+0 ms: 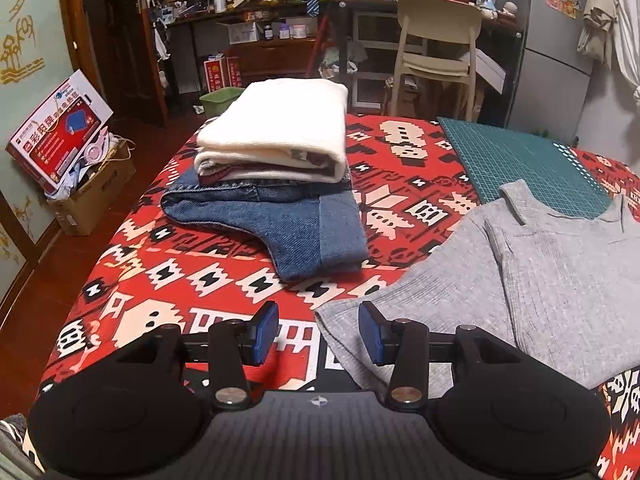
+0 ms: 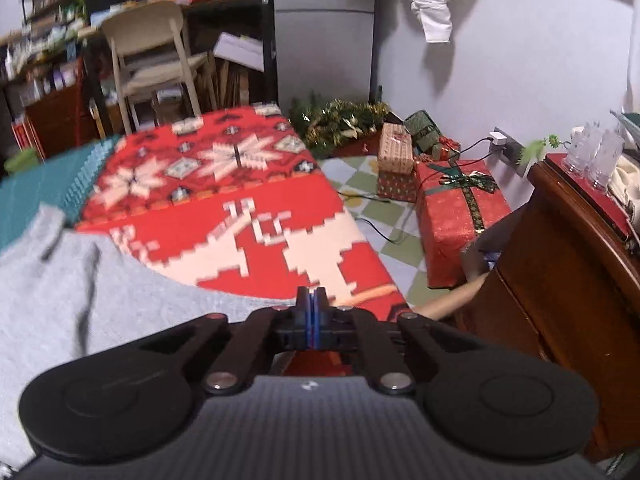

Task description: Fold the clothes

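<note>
A grey knit top (image 1: 520, 276) lies spread on the red patterned blanket (image 1: 192, 280), its neckline toward the far side. My left gripper (image 1: 318, 334) hovers open over the garment's near left corner, blue pads apart, nothing between them. Behind it sits a stack of folded clothes: a cream sweater (image 1: 280, 128) on top of folded blue jeans (image 1: 280, 220). In the right wrist view the same grey top (image 2: 80, 300) fills the left side. My right gripper (image 2: 311, 310) is shut at the garment's right edge over the blanket (image 2: 240, 208); whether cloth is pinched cannot be told.
A green cutting mat (image 1: 520, 160) lies at the far right of the blanket, under the top's collar. A cream chair (image 1: 436, 48) and a cluttered desk stand beyond. Wrapped gift boxes (image 2: 460, 208) and a wooden cabinet (image 2: 568, 280) stand right of the bed. A cardboard box (image 1: 80, 184) sits left.
</note>
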The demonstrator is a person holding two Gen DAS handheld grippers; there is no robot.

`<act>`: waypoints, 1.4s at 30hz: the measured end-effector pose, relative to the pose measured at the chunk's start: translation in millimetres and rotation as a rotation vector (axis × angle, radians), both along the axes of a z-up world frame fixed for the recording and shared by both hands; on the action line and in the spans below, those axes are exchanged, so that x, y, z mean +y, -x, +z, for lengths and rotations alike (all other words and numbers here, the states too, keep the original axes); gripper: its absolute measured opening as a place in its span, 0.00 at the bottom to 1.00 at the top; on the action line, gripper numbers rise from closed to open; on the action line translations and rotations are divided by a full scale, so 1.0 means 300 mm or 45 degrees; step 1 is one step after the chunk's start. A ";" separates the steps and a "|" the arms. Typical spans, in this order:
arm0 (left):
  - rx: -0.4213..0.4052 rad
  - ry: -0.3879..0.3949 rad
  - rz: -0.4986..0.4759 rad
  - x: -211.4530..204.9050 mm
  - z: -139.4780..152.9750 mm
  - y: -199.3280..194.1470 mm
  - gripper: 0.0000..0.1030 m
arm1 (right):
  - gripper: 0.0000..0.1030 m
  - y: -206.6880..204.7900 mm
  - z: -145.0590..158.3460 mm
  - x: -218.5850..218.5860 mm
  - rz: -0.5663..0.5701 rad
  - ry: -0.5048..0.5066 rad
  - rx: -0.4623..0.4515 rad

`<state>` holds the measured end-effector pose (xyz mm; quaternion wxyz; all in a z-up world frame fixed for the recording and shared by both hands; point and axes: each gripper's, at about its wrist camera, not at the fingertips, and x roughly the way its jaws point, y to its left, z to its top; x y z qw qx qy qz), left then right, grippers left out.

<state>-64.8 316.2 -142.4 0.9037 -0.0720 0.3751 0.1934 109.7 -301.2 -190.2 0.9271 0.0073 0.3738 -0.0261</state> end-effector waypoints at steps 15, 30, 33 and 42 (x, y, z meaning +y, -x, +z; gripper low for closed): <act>0.004 0.123 -0.078 -0.047 0.019 0.102 0.42 | 0.32 0.091 0.098 0.012 0.020 -0.051 -0.090; 0.148 0.035 -0.357 -0.221 -0.066 0.136 0.16 | 0.35 0.241 0.171 0.155 0.192 -0.216 -0.095; 0.154 -0.024 -0.403 -0.241 -0.082 0.118 0.15 | 0.35 0.249 0.172 0.163 0.193 -0.220 -0.094; 0.168 -0.128 -0.532 -0.309 -0.060 0.130 0.01 | 0.36 0.253 0.175 0.145 0.163 -0.256 -0.096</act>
